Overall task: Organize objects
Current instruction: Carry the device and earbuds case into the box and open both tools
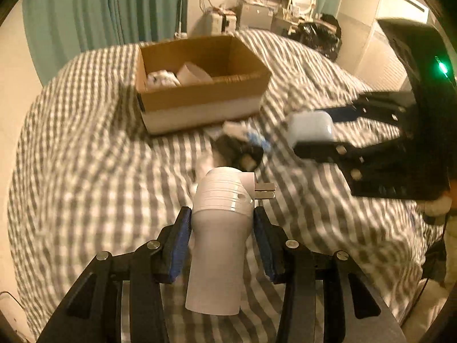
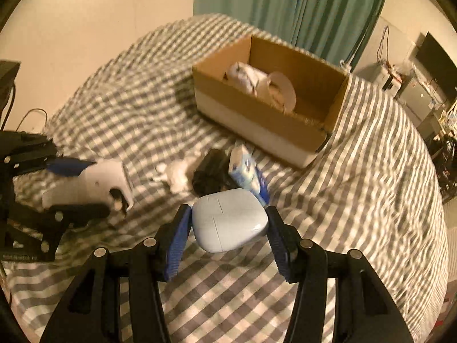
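My left gripper point(image 1: 221, 220) is shut on a white plug-in device with metal prongs point(image 1: 220, 228), held above the striped bed; it also shows in the right wrist view point(image 2: 94, 184). My right gripper point(image 2: 228, 223) is shut on a pale blue rounded case point(image 2: 230, 218), also seen in the left wrist view point(image 1: 310, 130). An open cardboard box point(image 1: 200, 100) point(image 2: 265, 123) stands on the bed beyond both grippers, holding a white roll point(image 2: 281, 87) and a crumpled white item point(image 2: 241, 75).
A pile lies in front of the box: a black item point(image 2: 210, 171), a white and blue tissue pack point(image 2: 242, 170) and a white item point(image 2: 178, 174). Green curtains point(image 1: 100, 8) hang behind. Cluttered furniture point(image 1: 257, 11) stands past the bed's far edge.
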The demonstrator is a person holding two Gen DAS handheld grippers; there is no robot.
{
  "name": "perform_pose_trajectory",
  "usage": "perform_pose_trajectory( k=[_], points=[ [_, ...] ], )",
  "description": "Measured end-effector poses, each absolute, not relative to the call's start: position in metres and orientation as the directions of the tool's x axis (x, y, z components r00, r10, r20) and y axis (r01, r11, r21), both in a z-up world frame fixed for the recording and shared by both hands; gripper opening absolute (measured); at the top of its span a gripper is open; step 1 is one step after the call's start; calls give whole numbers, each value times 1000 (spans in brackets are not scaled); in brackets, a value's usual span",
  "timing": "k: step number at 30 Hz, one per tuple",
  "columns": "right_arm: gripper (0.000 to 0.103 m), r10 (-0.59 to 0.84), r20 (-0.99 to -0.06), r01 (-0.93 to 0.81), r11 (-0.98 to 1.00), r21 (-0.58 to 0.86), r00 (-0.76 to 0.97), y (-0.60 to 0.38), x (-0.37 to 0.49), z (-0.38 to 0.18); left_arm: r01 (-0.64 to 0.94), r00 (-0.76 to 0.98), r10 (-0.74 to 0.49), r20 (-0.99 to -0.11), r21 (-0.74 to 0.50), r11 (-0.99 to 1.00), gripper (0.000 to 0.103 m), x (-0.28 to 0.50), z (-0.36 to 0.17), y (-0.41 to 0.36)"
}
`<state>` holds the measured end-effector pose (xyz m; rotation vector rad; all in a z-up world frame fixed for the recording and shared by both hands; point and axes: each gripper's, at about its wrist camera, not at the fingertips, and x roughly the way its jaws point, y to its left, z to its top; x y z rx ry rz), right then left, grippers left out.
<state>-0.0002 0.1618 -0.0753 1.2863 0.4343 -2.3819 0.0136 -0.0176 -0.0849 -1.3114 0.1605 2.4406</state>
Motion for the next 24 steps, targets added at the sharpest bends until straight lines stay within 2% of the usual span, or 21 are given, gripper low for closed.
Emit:
perform_pose_trajectory(
  k=[11,16,24],
  points=[
    [53,-213,-791,480,-870,-114,-574,152,-17,-22,-336,-600,242,-763,-34,-941,44,-42,-29,-27],
    [53,-221,-745,466,-875,-134,-630,148,-41,10,-314,-660,181,-729,49,-948,44,-84,-7,-21],
    [52,-219,-707,404,-909,-103,-672,155,-118,36,-304,-673,208,-709,9,-953,44,-168,7,-22]
  ],
)
